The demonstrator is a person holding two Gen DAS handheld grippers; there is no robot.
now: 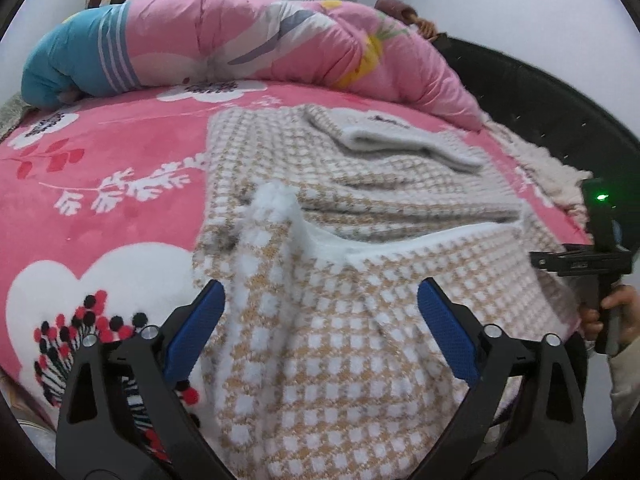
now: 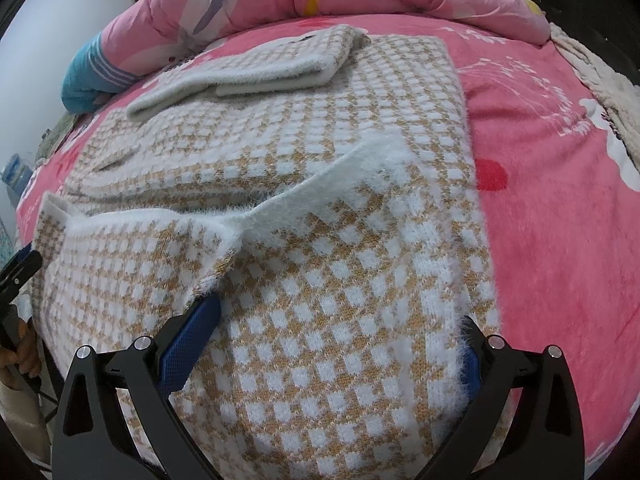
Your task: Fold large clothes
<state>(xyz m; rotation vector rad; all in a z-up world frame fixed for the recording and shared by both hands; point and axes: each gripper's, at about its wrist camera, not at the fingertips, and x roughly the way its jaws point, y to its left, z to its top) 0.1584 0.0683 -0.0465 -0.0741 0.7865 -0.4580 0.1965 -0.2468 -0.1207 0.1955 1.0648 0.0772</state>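
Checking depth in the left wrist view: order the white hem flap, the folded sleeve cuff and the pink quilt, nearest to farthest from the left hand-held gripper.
1. White hem flap, just ahead of the left hand-held gripper.
2. Folded sleeve cuff, mid-bed, right.
3. Pink quilt, far edge.

Small dark mark on the white fuzzy neckband of the tan-and-white checked knit sweater, too blurred to read, no other legible text

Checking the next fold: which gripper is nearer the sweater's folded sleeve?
Neither clearly. Left gripper and right gripper both sit at the near hem, with the folded sleeve far across the sweater.
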